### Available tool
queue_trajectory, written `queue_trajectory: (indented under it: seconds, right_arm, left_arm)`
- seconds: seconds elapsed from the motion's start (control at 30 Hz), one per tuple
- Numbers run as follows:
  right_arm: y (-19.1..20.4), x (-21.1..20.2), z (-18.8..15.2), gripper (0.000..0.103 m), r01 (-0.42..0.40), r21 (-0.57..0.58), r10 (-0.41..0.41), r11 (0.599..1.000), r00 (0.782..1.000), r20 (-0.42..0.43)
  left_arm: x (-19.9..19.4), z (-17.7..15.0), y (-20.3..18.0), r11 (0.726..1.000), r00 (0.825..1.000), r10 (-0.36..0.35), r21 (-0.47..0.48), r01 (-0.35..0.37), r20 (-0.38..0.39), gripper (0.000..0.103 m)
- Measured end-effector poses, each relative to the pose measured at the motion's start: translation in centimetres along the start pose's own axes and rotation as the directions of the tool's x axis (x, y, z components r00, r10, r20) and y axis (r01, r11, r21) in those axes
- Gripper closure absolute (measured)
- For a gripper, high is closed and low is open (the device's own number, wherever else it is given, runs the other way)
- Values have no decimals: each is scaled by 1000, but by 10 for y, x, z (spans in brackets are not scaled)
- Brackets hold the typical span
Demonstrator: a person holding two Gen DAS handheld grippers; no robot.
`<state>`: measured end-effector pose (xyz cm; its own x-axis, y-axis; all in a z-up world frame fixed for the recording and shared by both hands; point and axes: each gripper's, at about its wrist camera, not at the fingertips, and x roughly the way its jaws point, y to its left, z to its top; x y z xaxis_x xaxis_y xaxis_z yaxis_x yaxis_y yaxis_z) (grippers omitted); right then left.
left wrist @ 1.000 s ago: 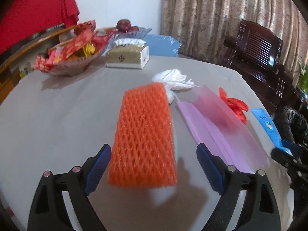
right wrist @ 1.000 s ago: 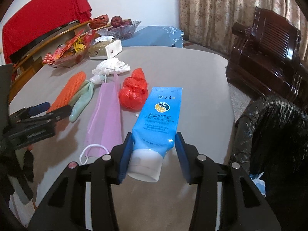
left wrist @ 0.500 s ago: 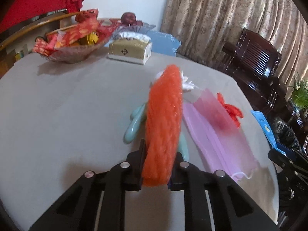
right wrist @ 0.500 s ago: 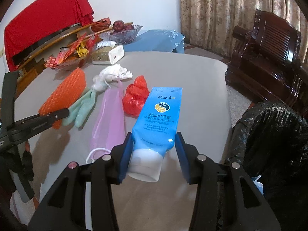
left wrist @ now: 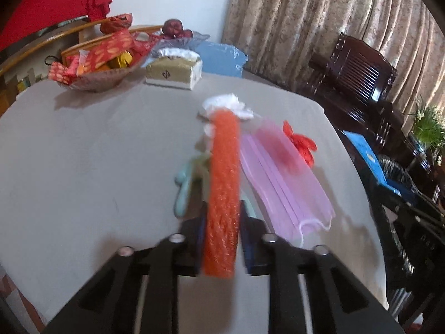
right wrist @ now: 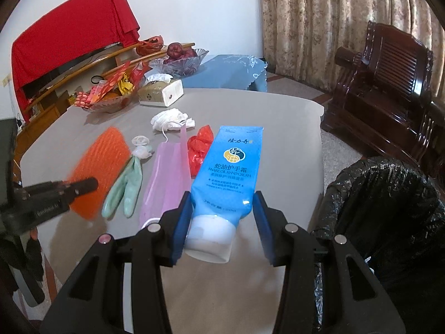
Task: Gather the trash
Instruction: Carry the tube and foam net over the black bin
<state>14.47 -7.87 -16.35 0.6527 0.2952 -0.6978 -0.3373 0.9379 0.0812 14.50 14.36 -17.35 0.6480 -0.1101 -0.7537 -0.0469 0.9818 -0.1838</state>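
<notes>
My left gripper has its jaws closing on an orange foam net, squeezed thin between the pads and lifted off the grey table. The right wrist view shows that net hanging at the left gripper. My right gripper is shut on a blue hand cream tube, held above the table's near edge. On the table lie a pink face mask, a red plastic bag, a green glove and crumpled white tissue.
A black-lined trash bin stands off the table's right edge. At the table's far side sit a snack basket and a tissue box. A dark wooden chair is behind the bin.
The left jaws went from wide open around the flat orange net to clamped on it, and the net rose off the table. The right gripper rose a little with the tube.
</notes>
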Motion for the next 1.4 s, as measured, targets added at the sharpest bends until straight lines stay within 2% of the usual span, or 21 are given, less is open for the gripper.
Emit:
queue_trajectory:
  seconds: [0.13,0.43,0.87,1.13,1.4]
  right_arm:
    - [2,-5,0,60,-3,-2,3,1000,1000,4]
    - [5,-39,13,60,-27,-16,28,1000,997,75]
    - [-20,-104,24,60,-5,2,4,1000,985,172]
    - [-55,-141,11,60,60,47,-68,997,977,201]
    - [-102,-164,-10,60,134,121,-157,983,966,206]
  left_arm:
    - [-10,-6,-7,1000,1000,-7,4,7,14,91]
    - [-50,10,-37,996,994,-53,76,46,91,91]
    - [-84,28,-107,975,971,-157,184,123,179,91]
    - [-85,28,-162,946,956,-236,267,184,174,92]
    - [-74,21,-225,892,936,-330,367,265,125,92]
